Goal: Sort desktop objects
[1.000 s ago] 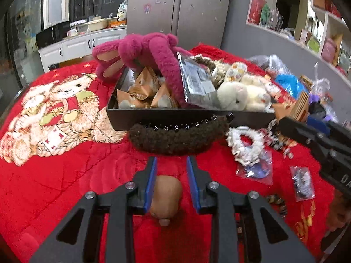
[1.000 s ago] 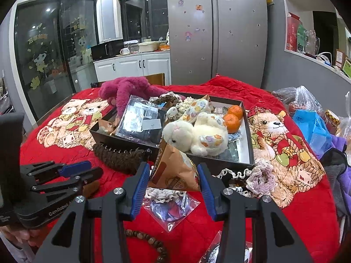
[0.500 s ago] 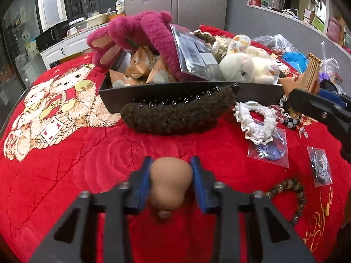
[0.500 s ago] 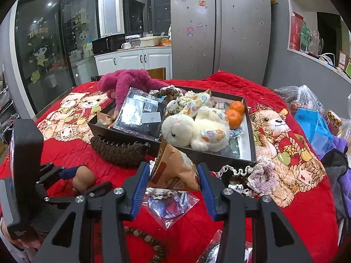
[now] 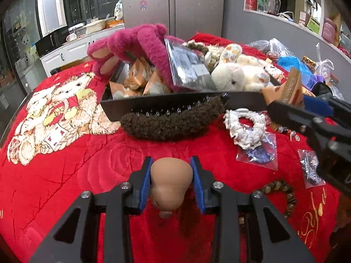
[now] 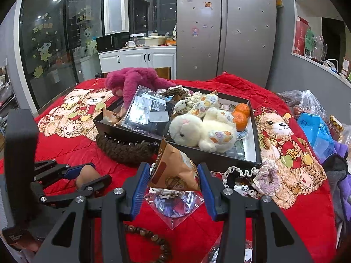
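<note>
Red plush cloth [image 5: 65,175] printed with teddy bears covers the worktop, in a kitchen with a steel fridge [image 6: 226,32] and white cabinets behind.

Nearest in the left wrist view, the left gripper [image 5: 171,179] has its blue-padded fingers [image 5: 145,182] pressed against both sides of a tan gourd [image 5: 170,179], its small stem end toward the camera. A bead bracelet [image 5: 283,192] lies on the cloth to the right, near small clear bags [image 5: 256,153]. Beyond the gourd lies a brown fuzzy headband [image 5: 173,125], touching the front wall of a black tray [image 5: 241,100]. A white braided ring [image 5: 245,127] rests beside the headband on one of the bags.

The right gripper [image 6: 173,179] clamps a tan snack bag [image 6: 173,166] between its fingers [image 6: 139,184], above a clear bag on the cloth and just in front of the tray. A lacy scrunchie [image 6: 263,175] lies to its right.

The tray holds a white plush rabbit [image 6: 201,131], a silver packet [image 6: 147,111], two oranges [image 6: 240,114] in the far right corner and more snack bags [image 5: 136,81] at the left end. A magenta plush toy [image 6: 136,83] drapes over its far left edge. Plastic bags [image 6: 313,120] are heaped at the worktop's right end.
</note>
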Action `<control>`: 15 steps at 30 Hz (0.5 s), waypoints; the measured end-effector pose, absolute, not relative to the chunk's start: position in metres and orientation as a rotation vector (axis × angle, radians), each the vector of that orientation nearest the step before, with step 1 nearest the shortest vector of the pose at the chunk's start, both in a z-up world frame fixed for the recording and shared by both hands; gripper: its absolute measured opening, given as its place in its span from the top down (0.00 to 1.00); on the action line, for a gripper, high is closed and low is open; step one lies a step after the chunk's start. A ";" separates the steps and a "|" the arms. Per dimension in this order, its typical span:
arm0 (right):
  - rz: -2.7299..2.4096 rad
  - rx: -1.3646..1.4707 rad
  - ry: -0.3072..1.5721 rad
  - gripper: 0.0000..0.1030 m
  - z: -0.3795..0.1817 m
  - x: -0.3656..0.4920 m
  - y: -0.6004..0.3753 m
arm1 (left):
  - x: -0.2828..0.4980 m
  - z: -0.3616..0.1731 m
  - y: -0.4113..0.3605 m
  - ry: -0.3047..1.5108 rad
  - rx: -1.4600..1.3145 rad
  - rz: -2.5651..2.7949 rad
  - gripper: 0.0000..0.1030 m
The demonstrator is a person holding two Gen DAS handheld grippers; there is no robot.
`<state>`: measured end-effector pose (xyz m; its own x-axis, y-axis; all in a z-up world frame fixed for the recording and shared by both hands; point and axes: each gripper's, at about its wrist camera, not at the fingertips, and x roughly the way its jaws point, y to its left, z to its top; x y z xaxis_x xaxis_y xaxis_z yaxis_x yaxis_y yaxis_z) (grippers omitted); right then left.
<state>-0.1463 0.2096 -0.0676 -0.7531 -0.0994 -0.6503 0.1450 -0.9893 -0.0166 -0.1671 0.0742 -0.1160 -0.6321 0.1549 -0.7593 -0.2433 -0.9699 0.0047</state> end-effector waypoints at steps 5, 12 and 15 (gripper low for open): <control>-2.824 1.036 0.102 0.55 -0.067 -0.145 0.207 | -0.163 -0.104 0.071 0.127 -1.179 2.670 0.66; -2.866 1.006 0.037 0.55 -0.063 -0.144 0.212 | -0.157 -0.087 0.065 0.101 -1.111 2.708 0.66; -2.867 1.018 0.050 0.55 -0.065 -0.146 0.212 | -0.156 -0.082 0.065 0.115 -1.091 2.704 0.66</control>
